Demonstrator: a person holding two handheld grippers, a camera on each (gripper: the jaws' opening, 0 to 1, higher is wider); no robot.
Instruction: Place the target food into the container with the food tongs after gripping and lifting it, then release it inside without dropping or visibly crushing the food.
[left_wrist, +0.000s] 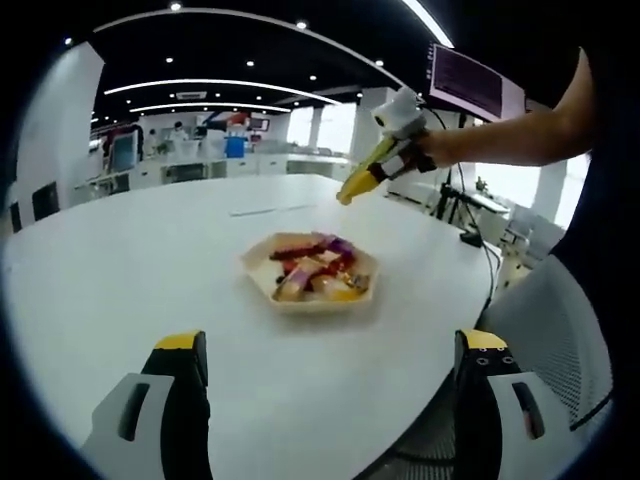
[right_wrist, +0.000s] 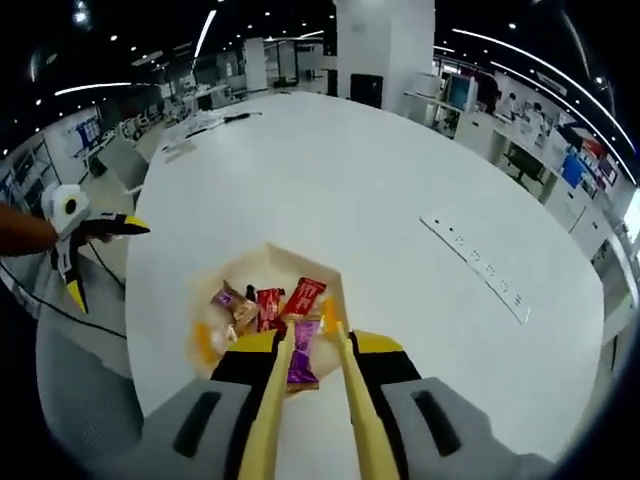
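Observation:
A pale hexagonal tray (left_wrist: 262, 262) of wrapped snacks lies on the white table (left_wrist: 150, 260). My left gripper (left_wrist: 332, 342) is open and low over the table, its jaws wide apart on the near side of the tray. A person's arm holds my right gripper (left_wrist: 400, 140) high above the tray's far side, shut on yellow food tongs (left_wrist: 362, 180) that point down. In the right gripper view the tongs (right_wrist: 275, 400) run forward from my right gripper (right_wrist: 318, 345) over the tray (right_wrist: 275, 262). A purple wrapped candy (right_wrist: 303, 362) shows between the tong arms; I cannot tell whether it is gripped.
A grey cable slot (right_wrist: 482, 265) is set into the table top beyond the tray. Mesh office chairs (left_wrist: 560, 330) stand at the table's edge. My left gripper (right_wrist: 105, 260) shows at the left, open. Desks and monitors fill the room behind.

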